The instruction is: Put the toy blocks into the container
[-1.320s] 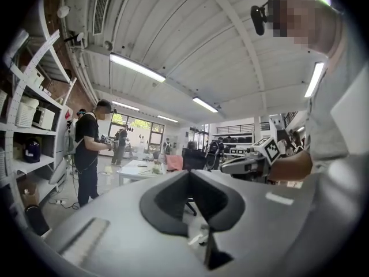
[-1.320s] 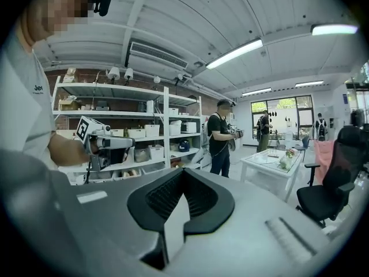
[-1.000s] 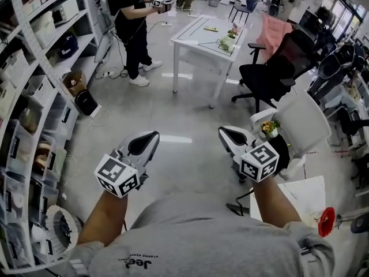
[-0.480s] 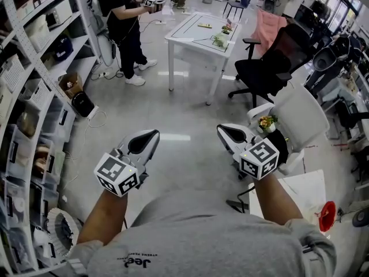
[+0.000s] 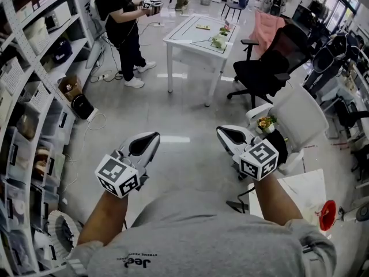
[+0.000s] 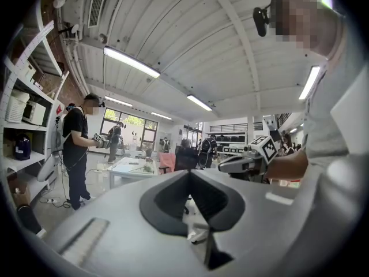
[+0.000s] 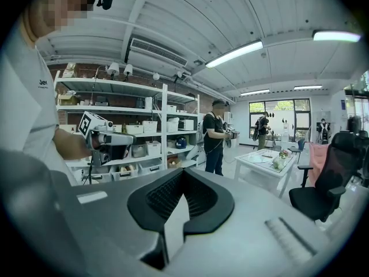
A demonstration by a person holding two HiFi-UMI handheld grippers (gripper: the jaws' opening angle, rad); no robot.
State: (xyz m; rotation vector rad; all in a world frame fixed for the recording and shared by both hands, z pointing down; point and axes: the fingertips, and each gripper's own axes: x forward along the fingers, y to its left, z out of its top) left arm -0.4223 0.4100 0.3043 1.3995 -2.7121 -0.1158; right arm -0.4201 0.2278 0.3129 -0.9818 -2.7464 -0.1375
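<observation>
No toy blocks and no container can be made out in any view. In the head view I hold both grippers in front of my body, over the grey floor. My left gripper (image 5: 147,141) is shut and holds nothing. My right gripper (image 5: 226,134) is shut too, its jaws meeting at the tip with nothing between them. The left gripper view looks along its closed jaws (image 6: 189,175) toward the room, with the right gripper (image 6: 248,161) at the right. The right gripper view shows its closed jaws (image 7: 183,172) and the left gripper (image 7: 109,138) at the left.
A white table (image 5: 196,42) with small items stands ahead. A person (image 5: 120,22) holding grippers stands left of it. Shelving (image 5: 34,97) lines the left side. A black office chair (image 5: 271,68) and a white chair (image 5: 300,117) are at the right, with a small plant (image 5: 267,123) beside them.
The head view has shifted a little, so the table and the standing person sit slightly further left and up. Both grippers keep their places and stay shut.
</observation>
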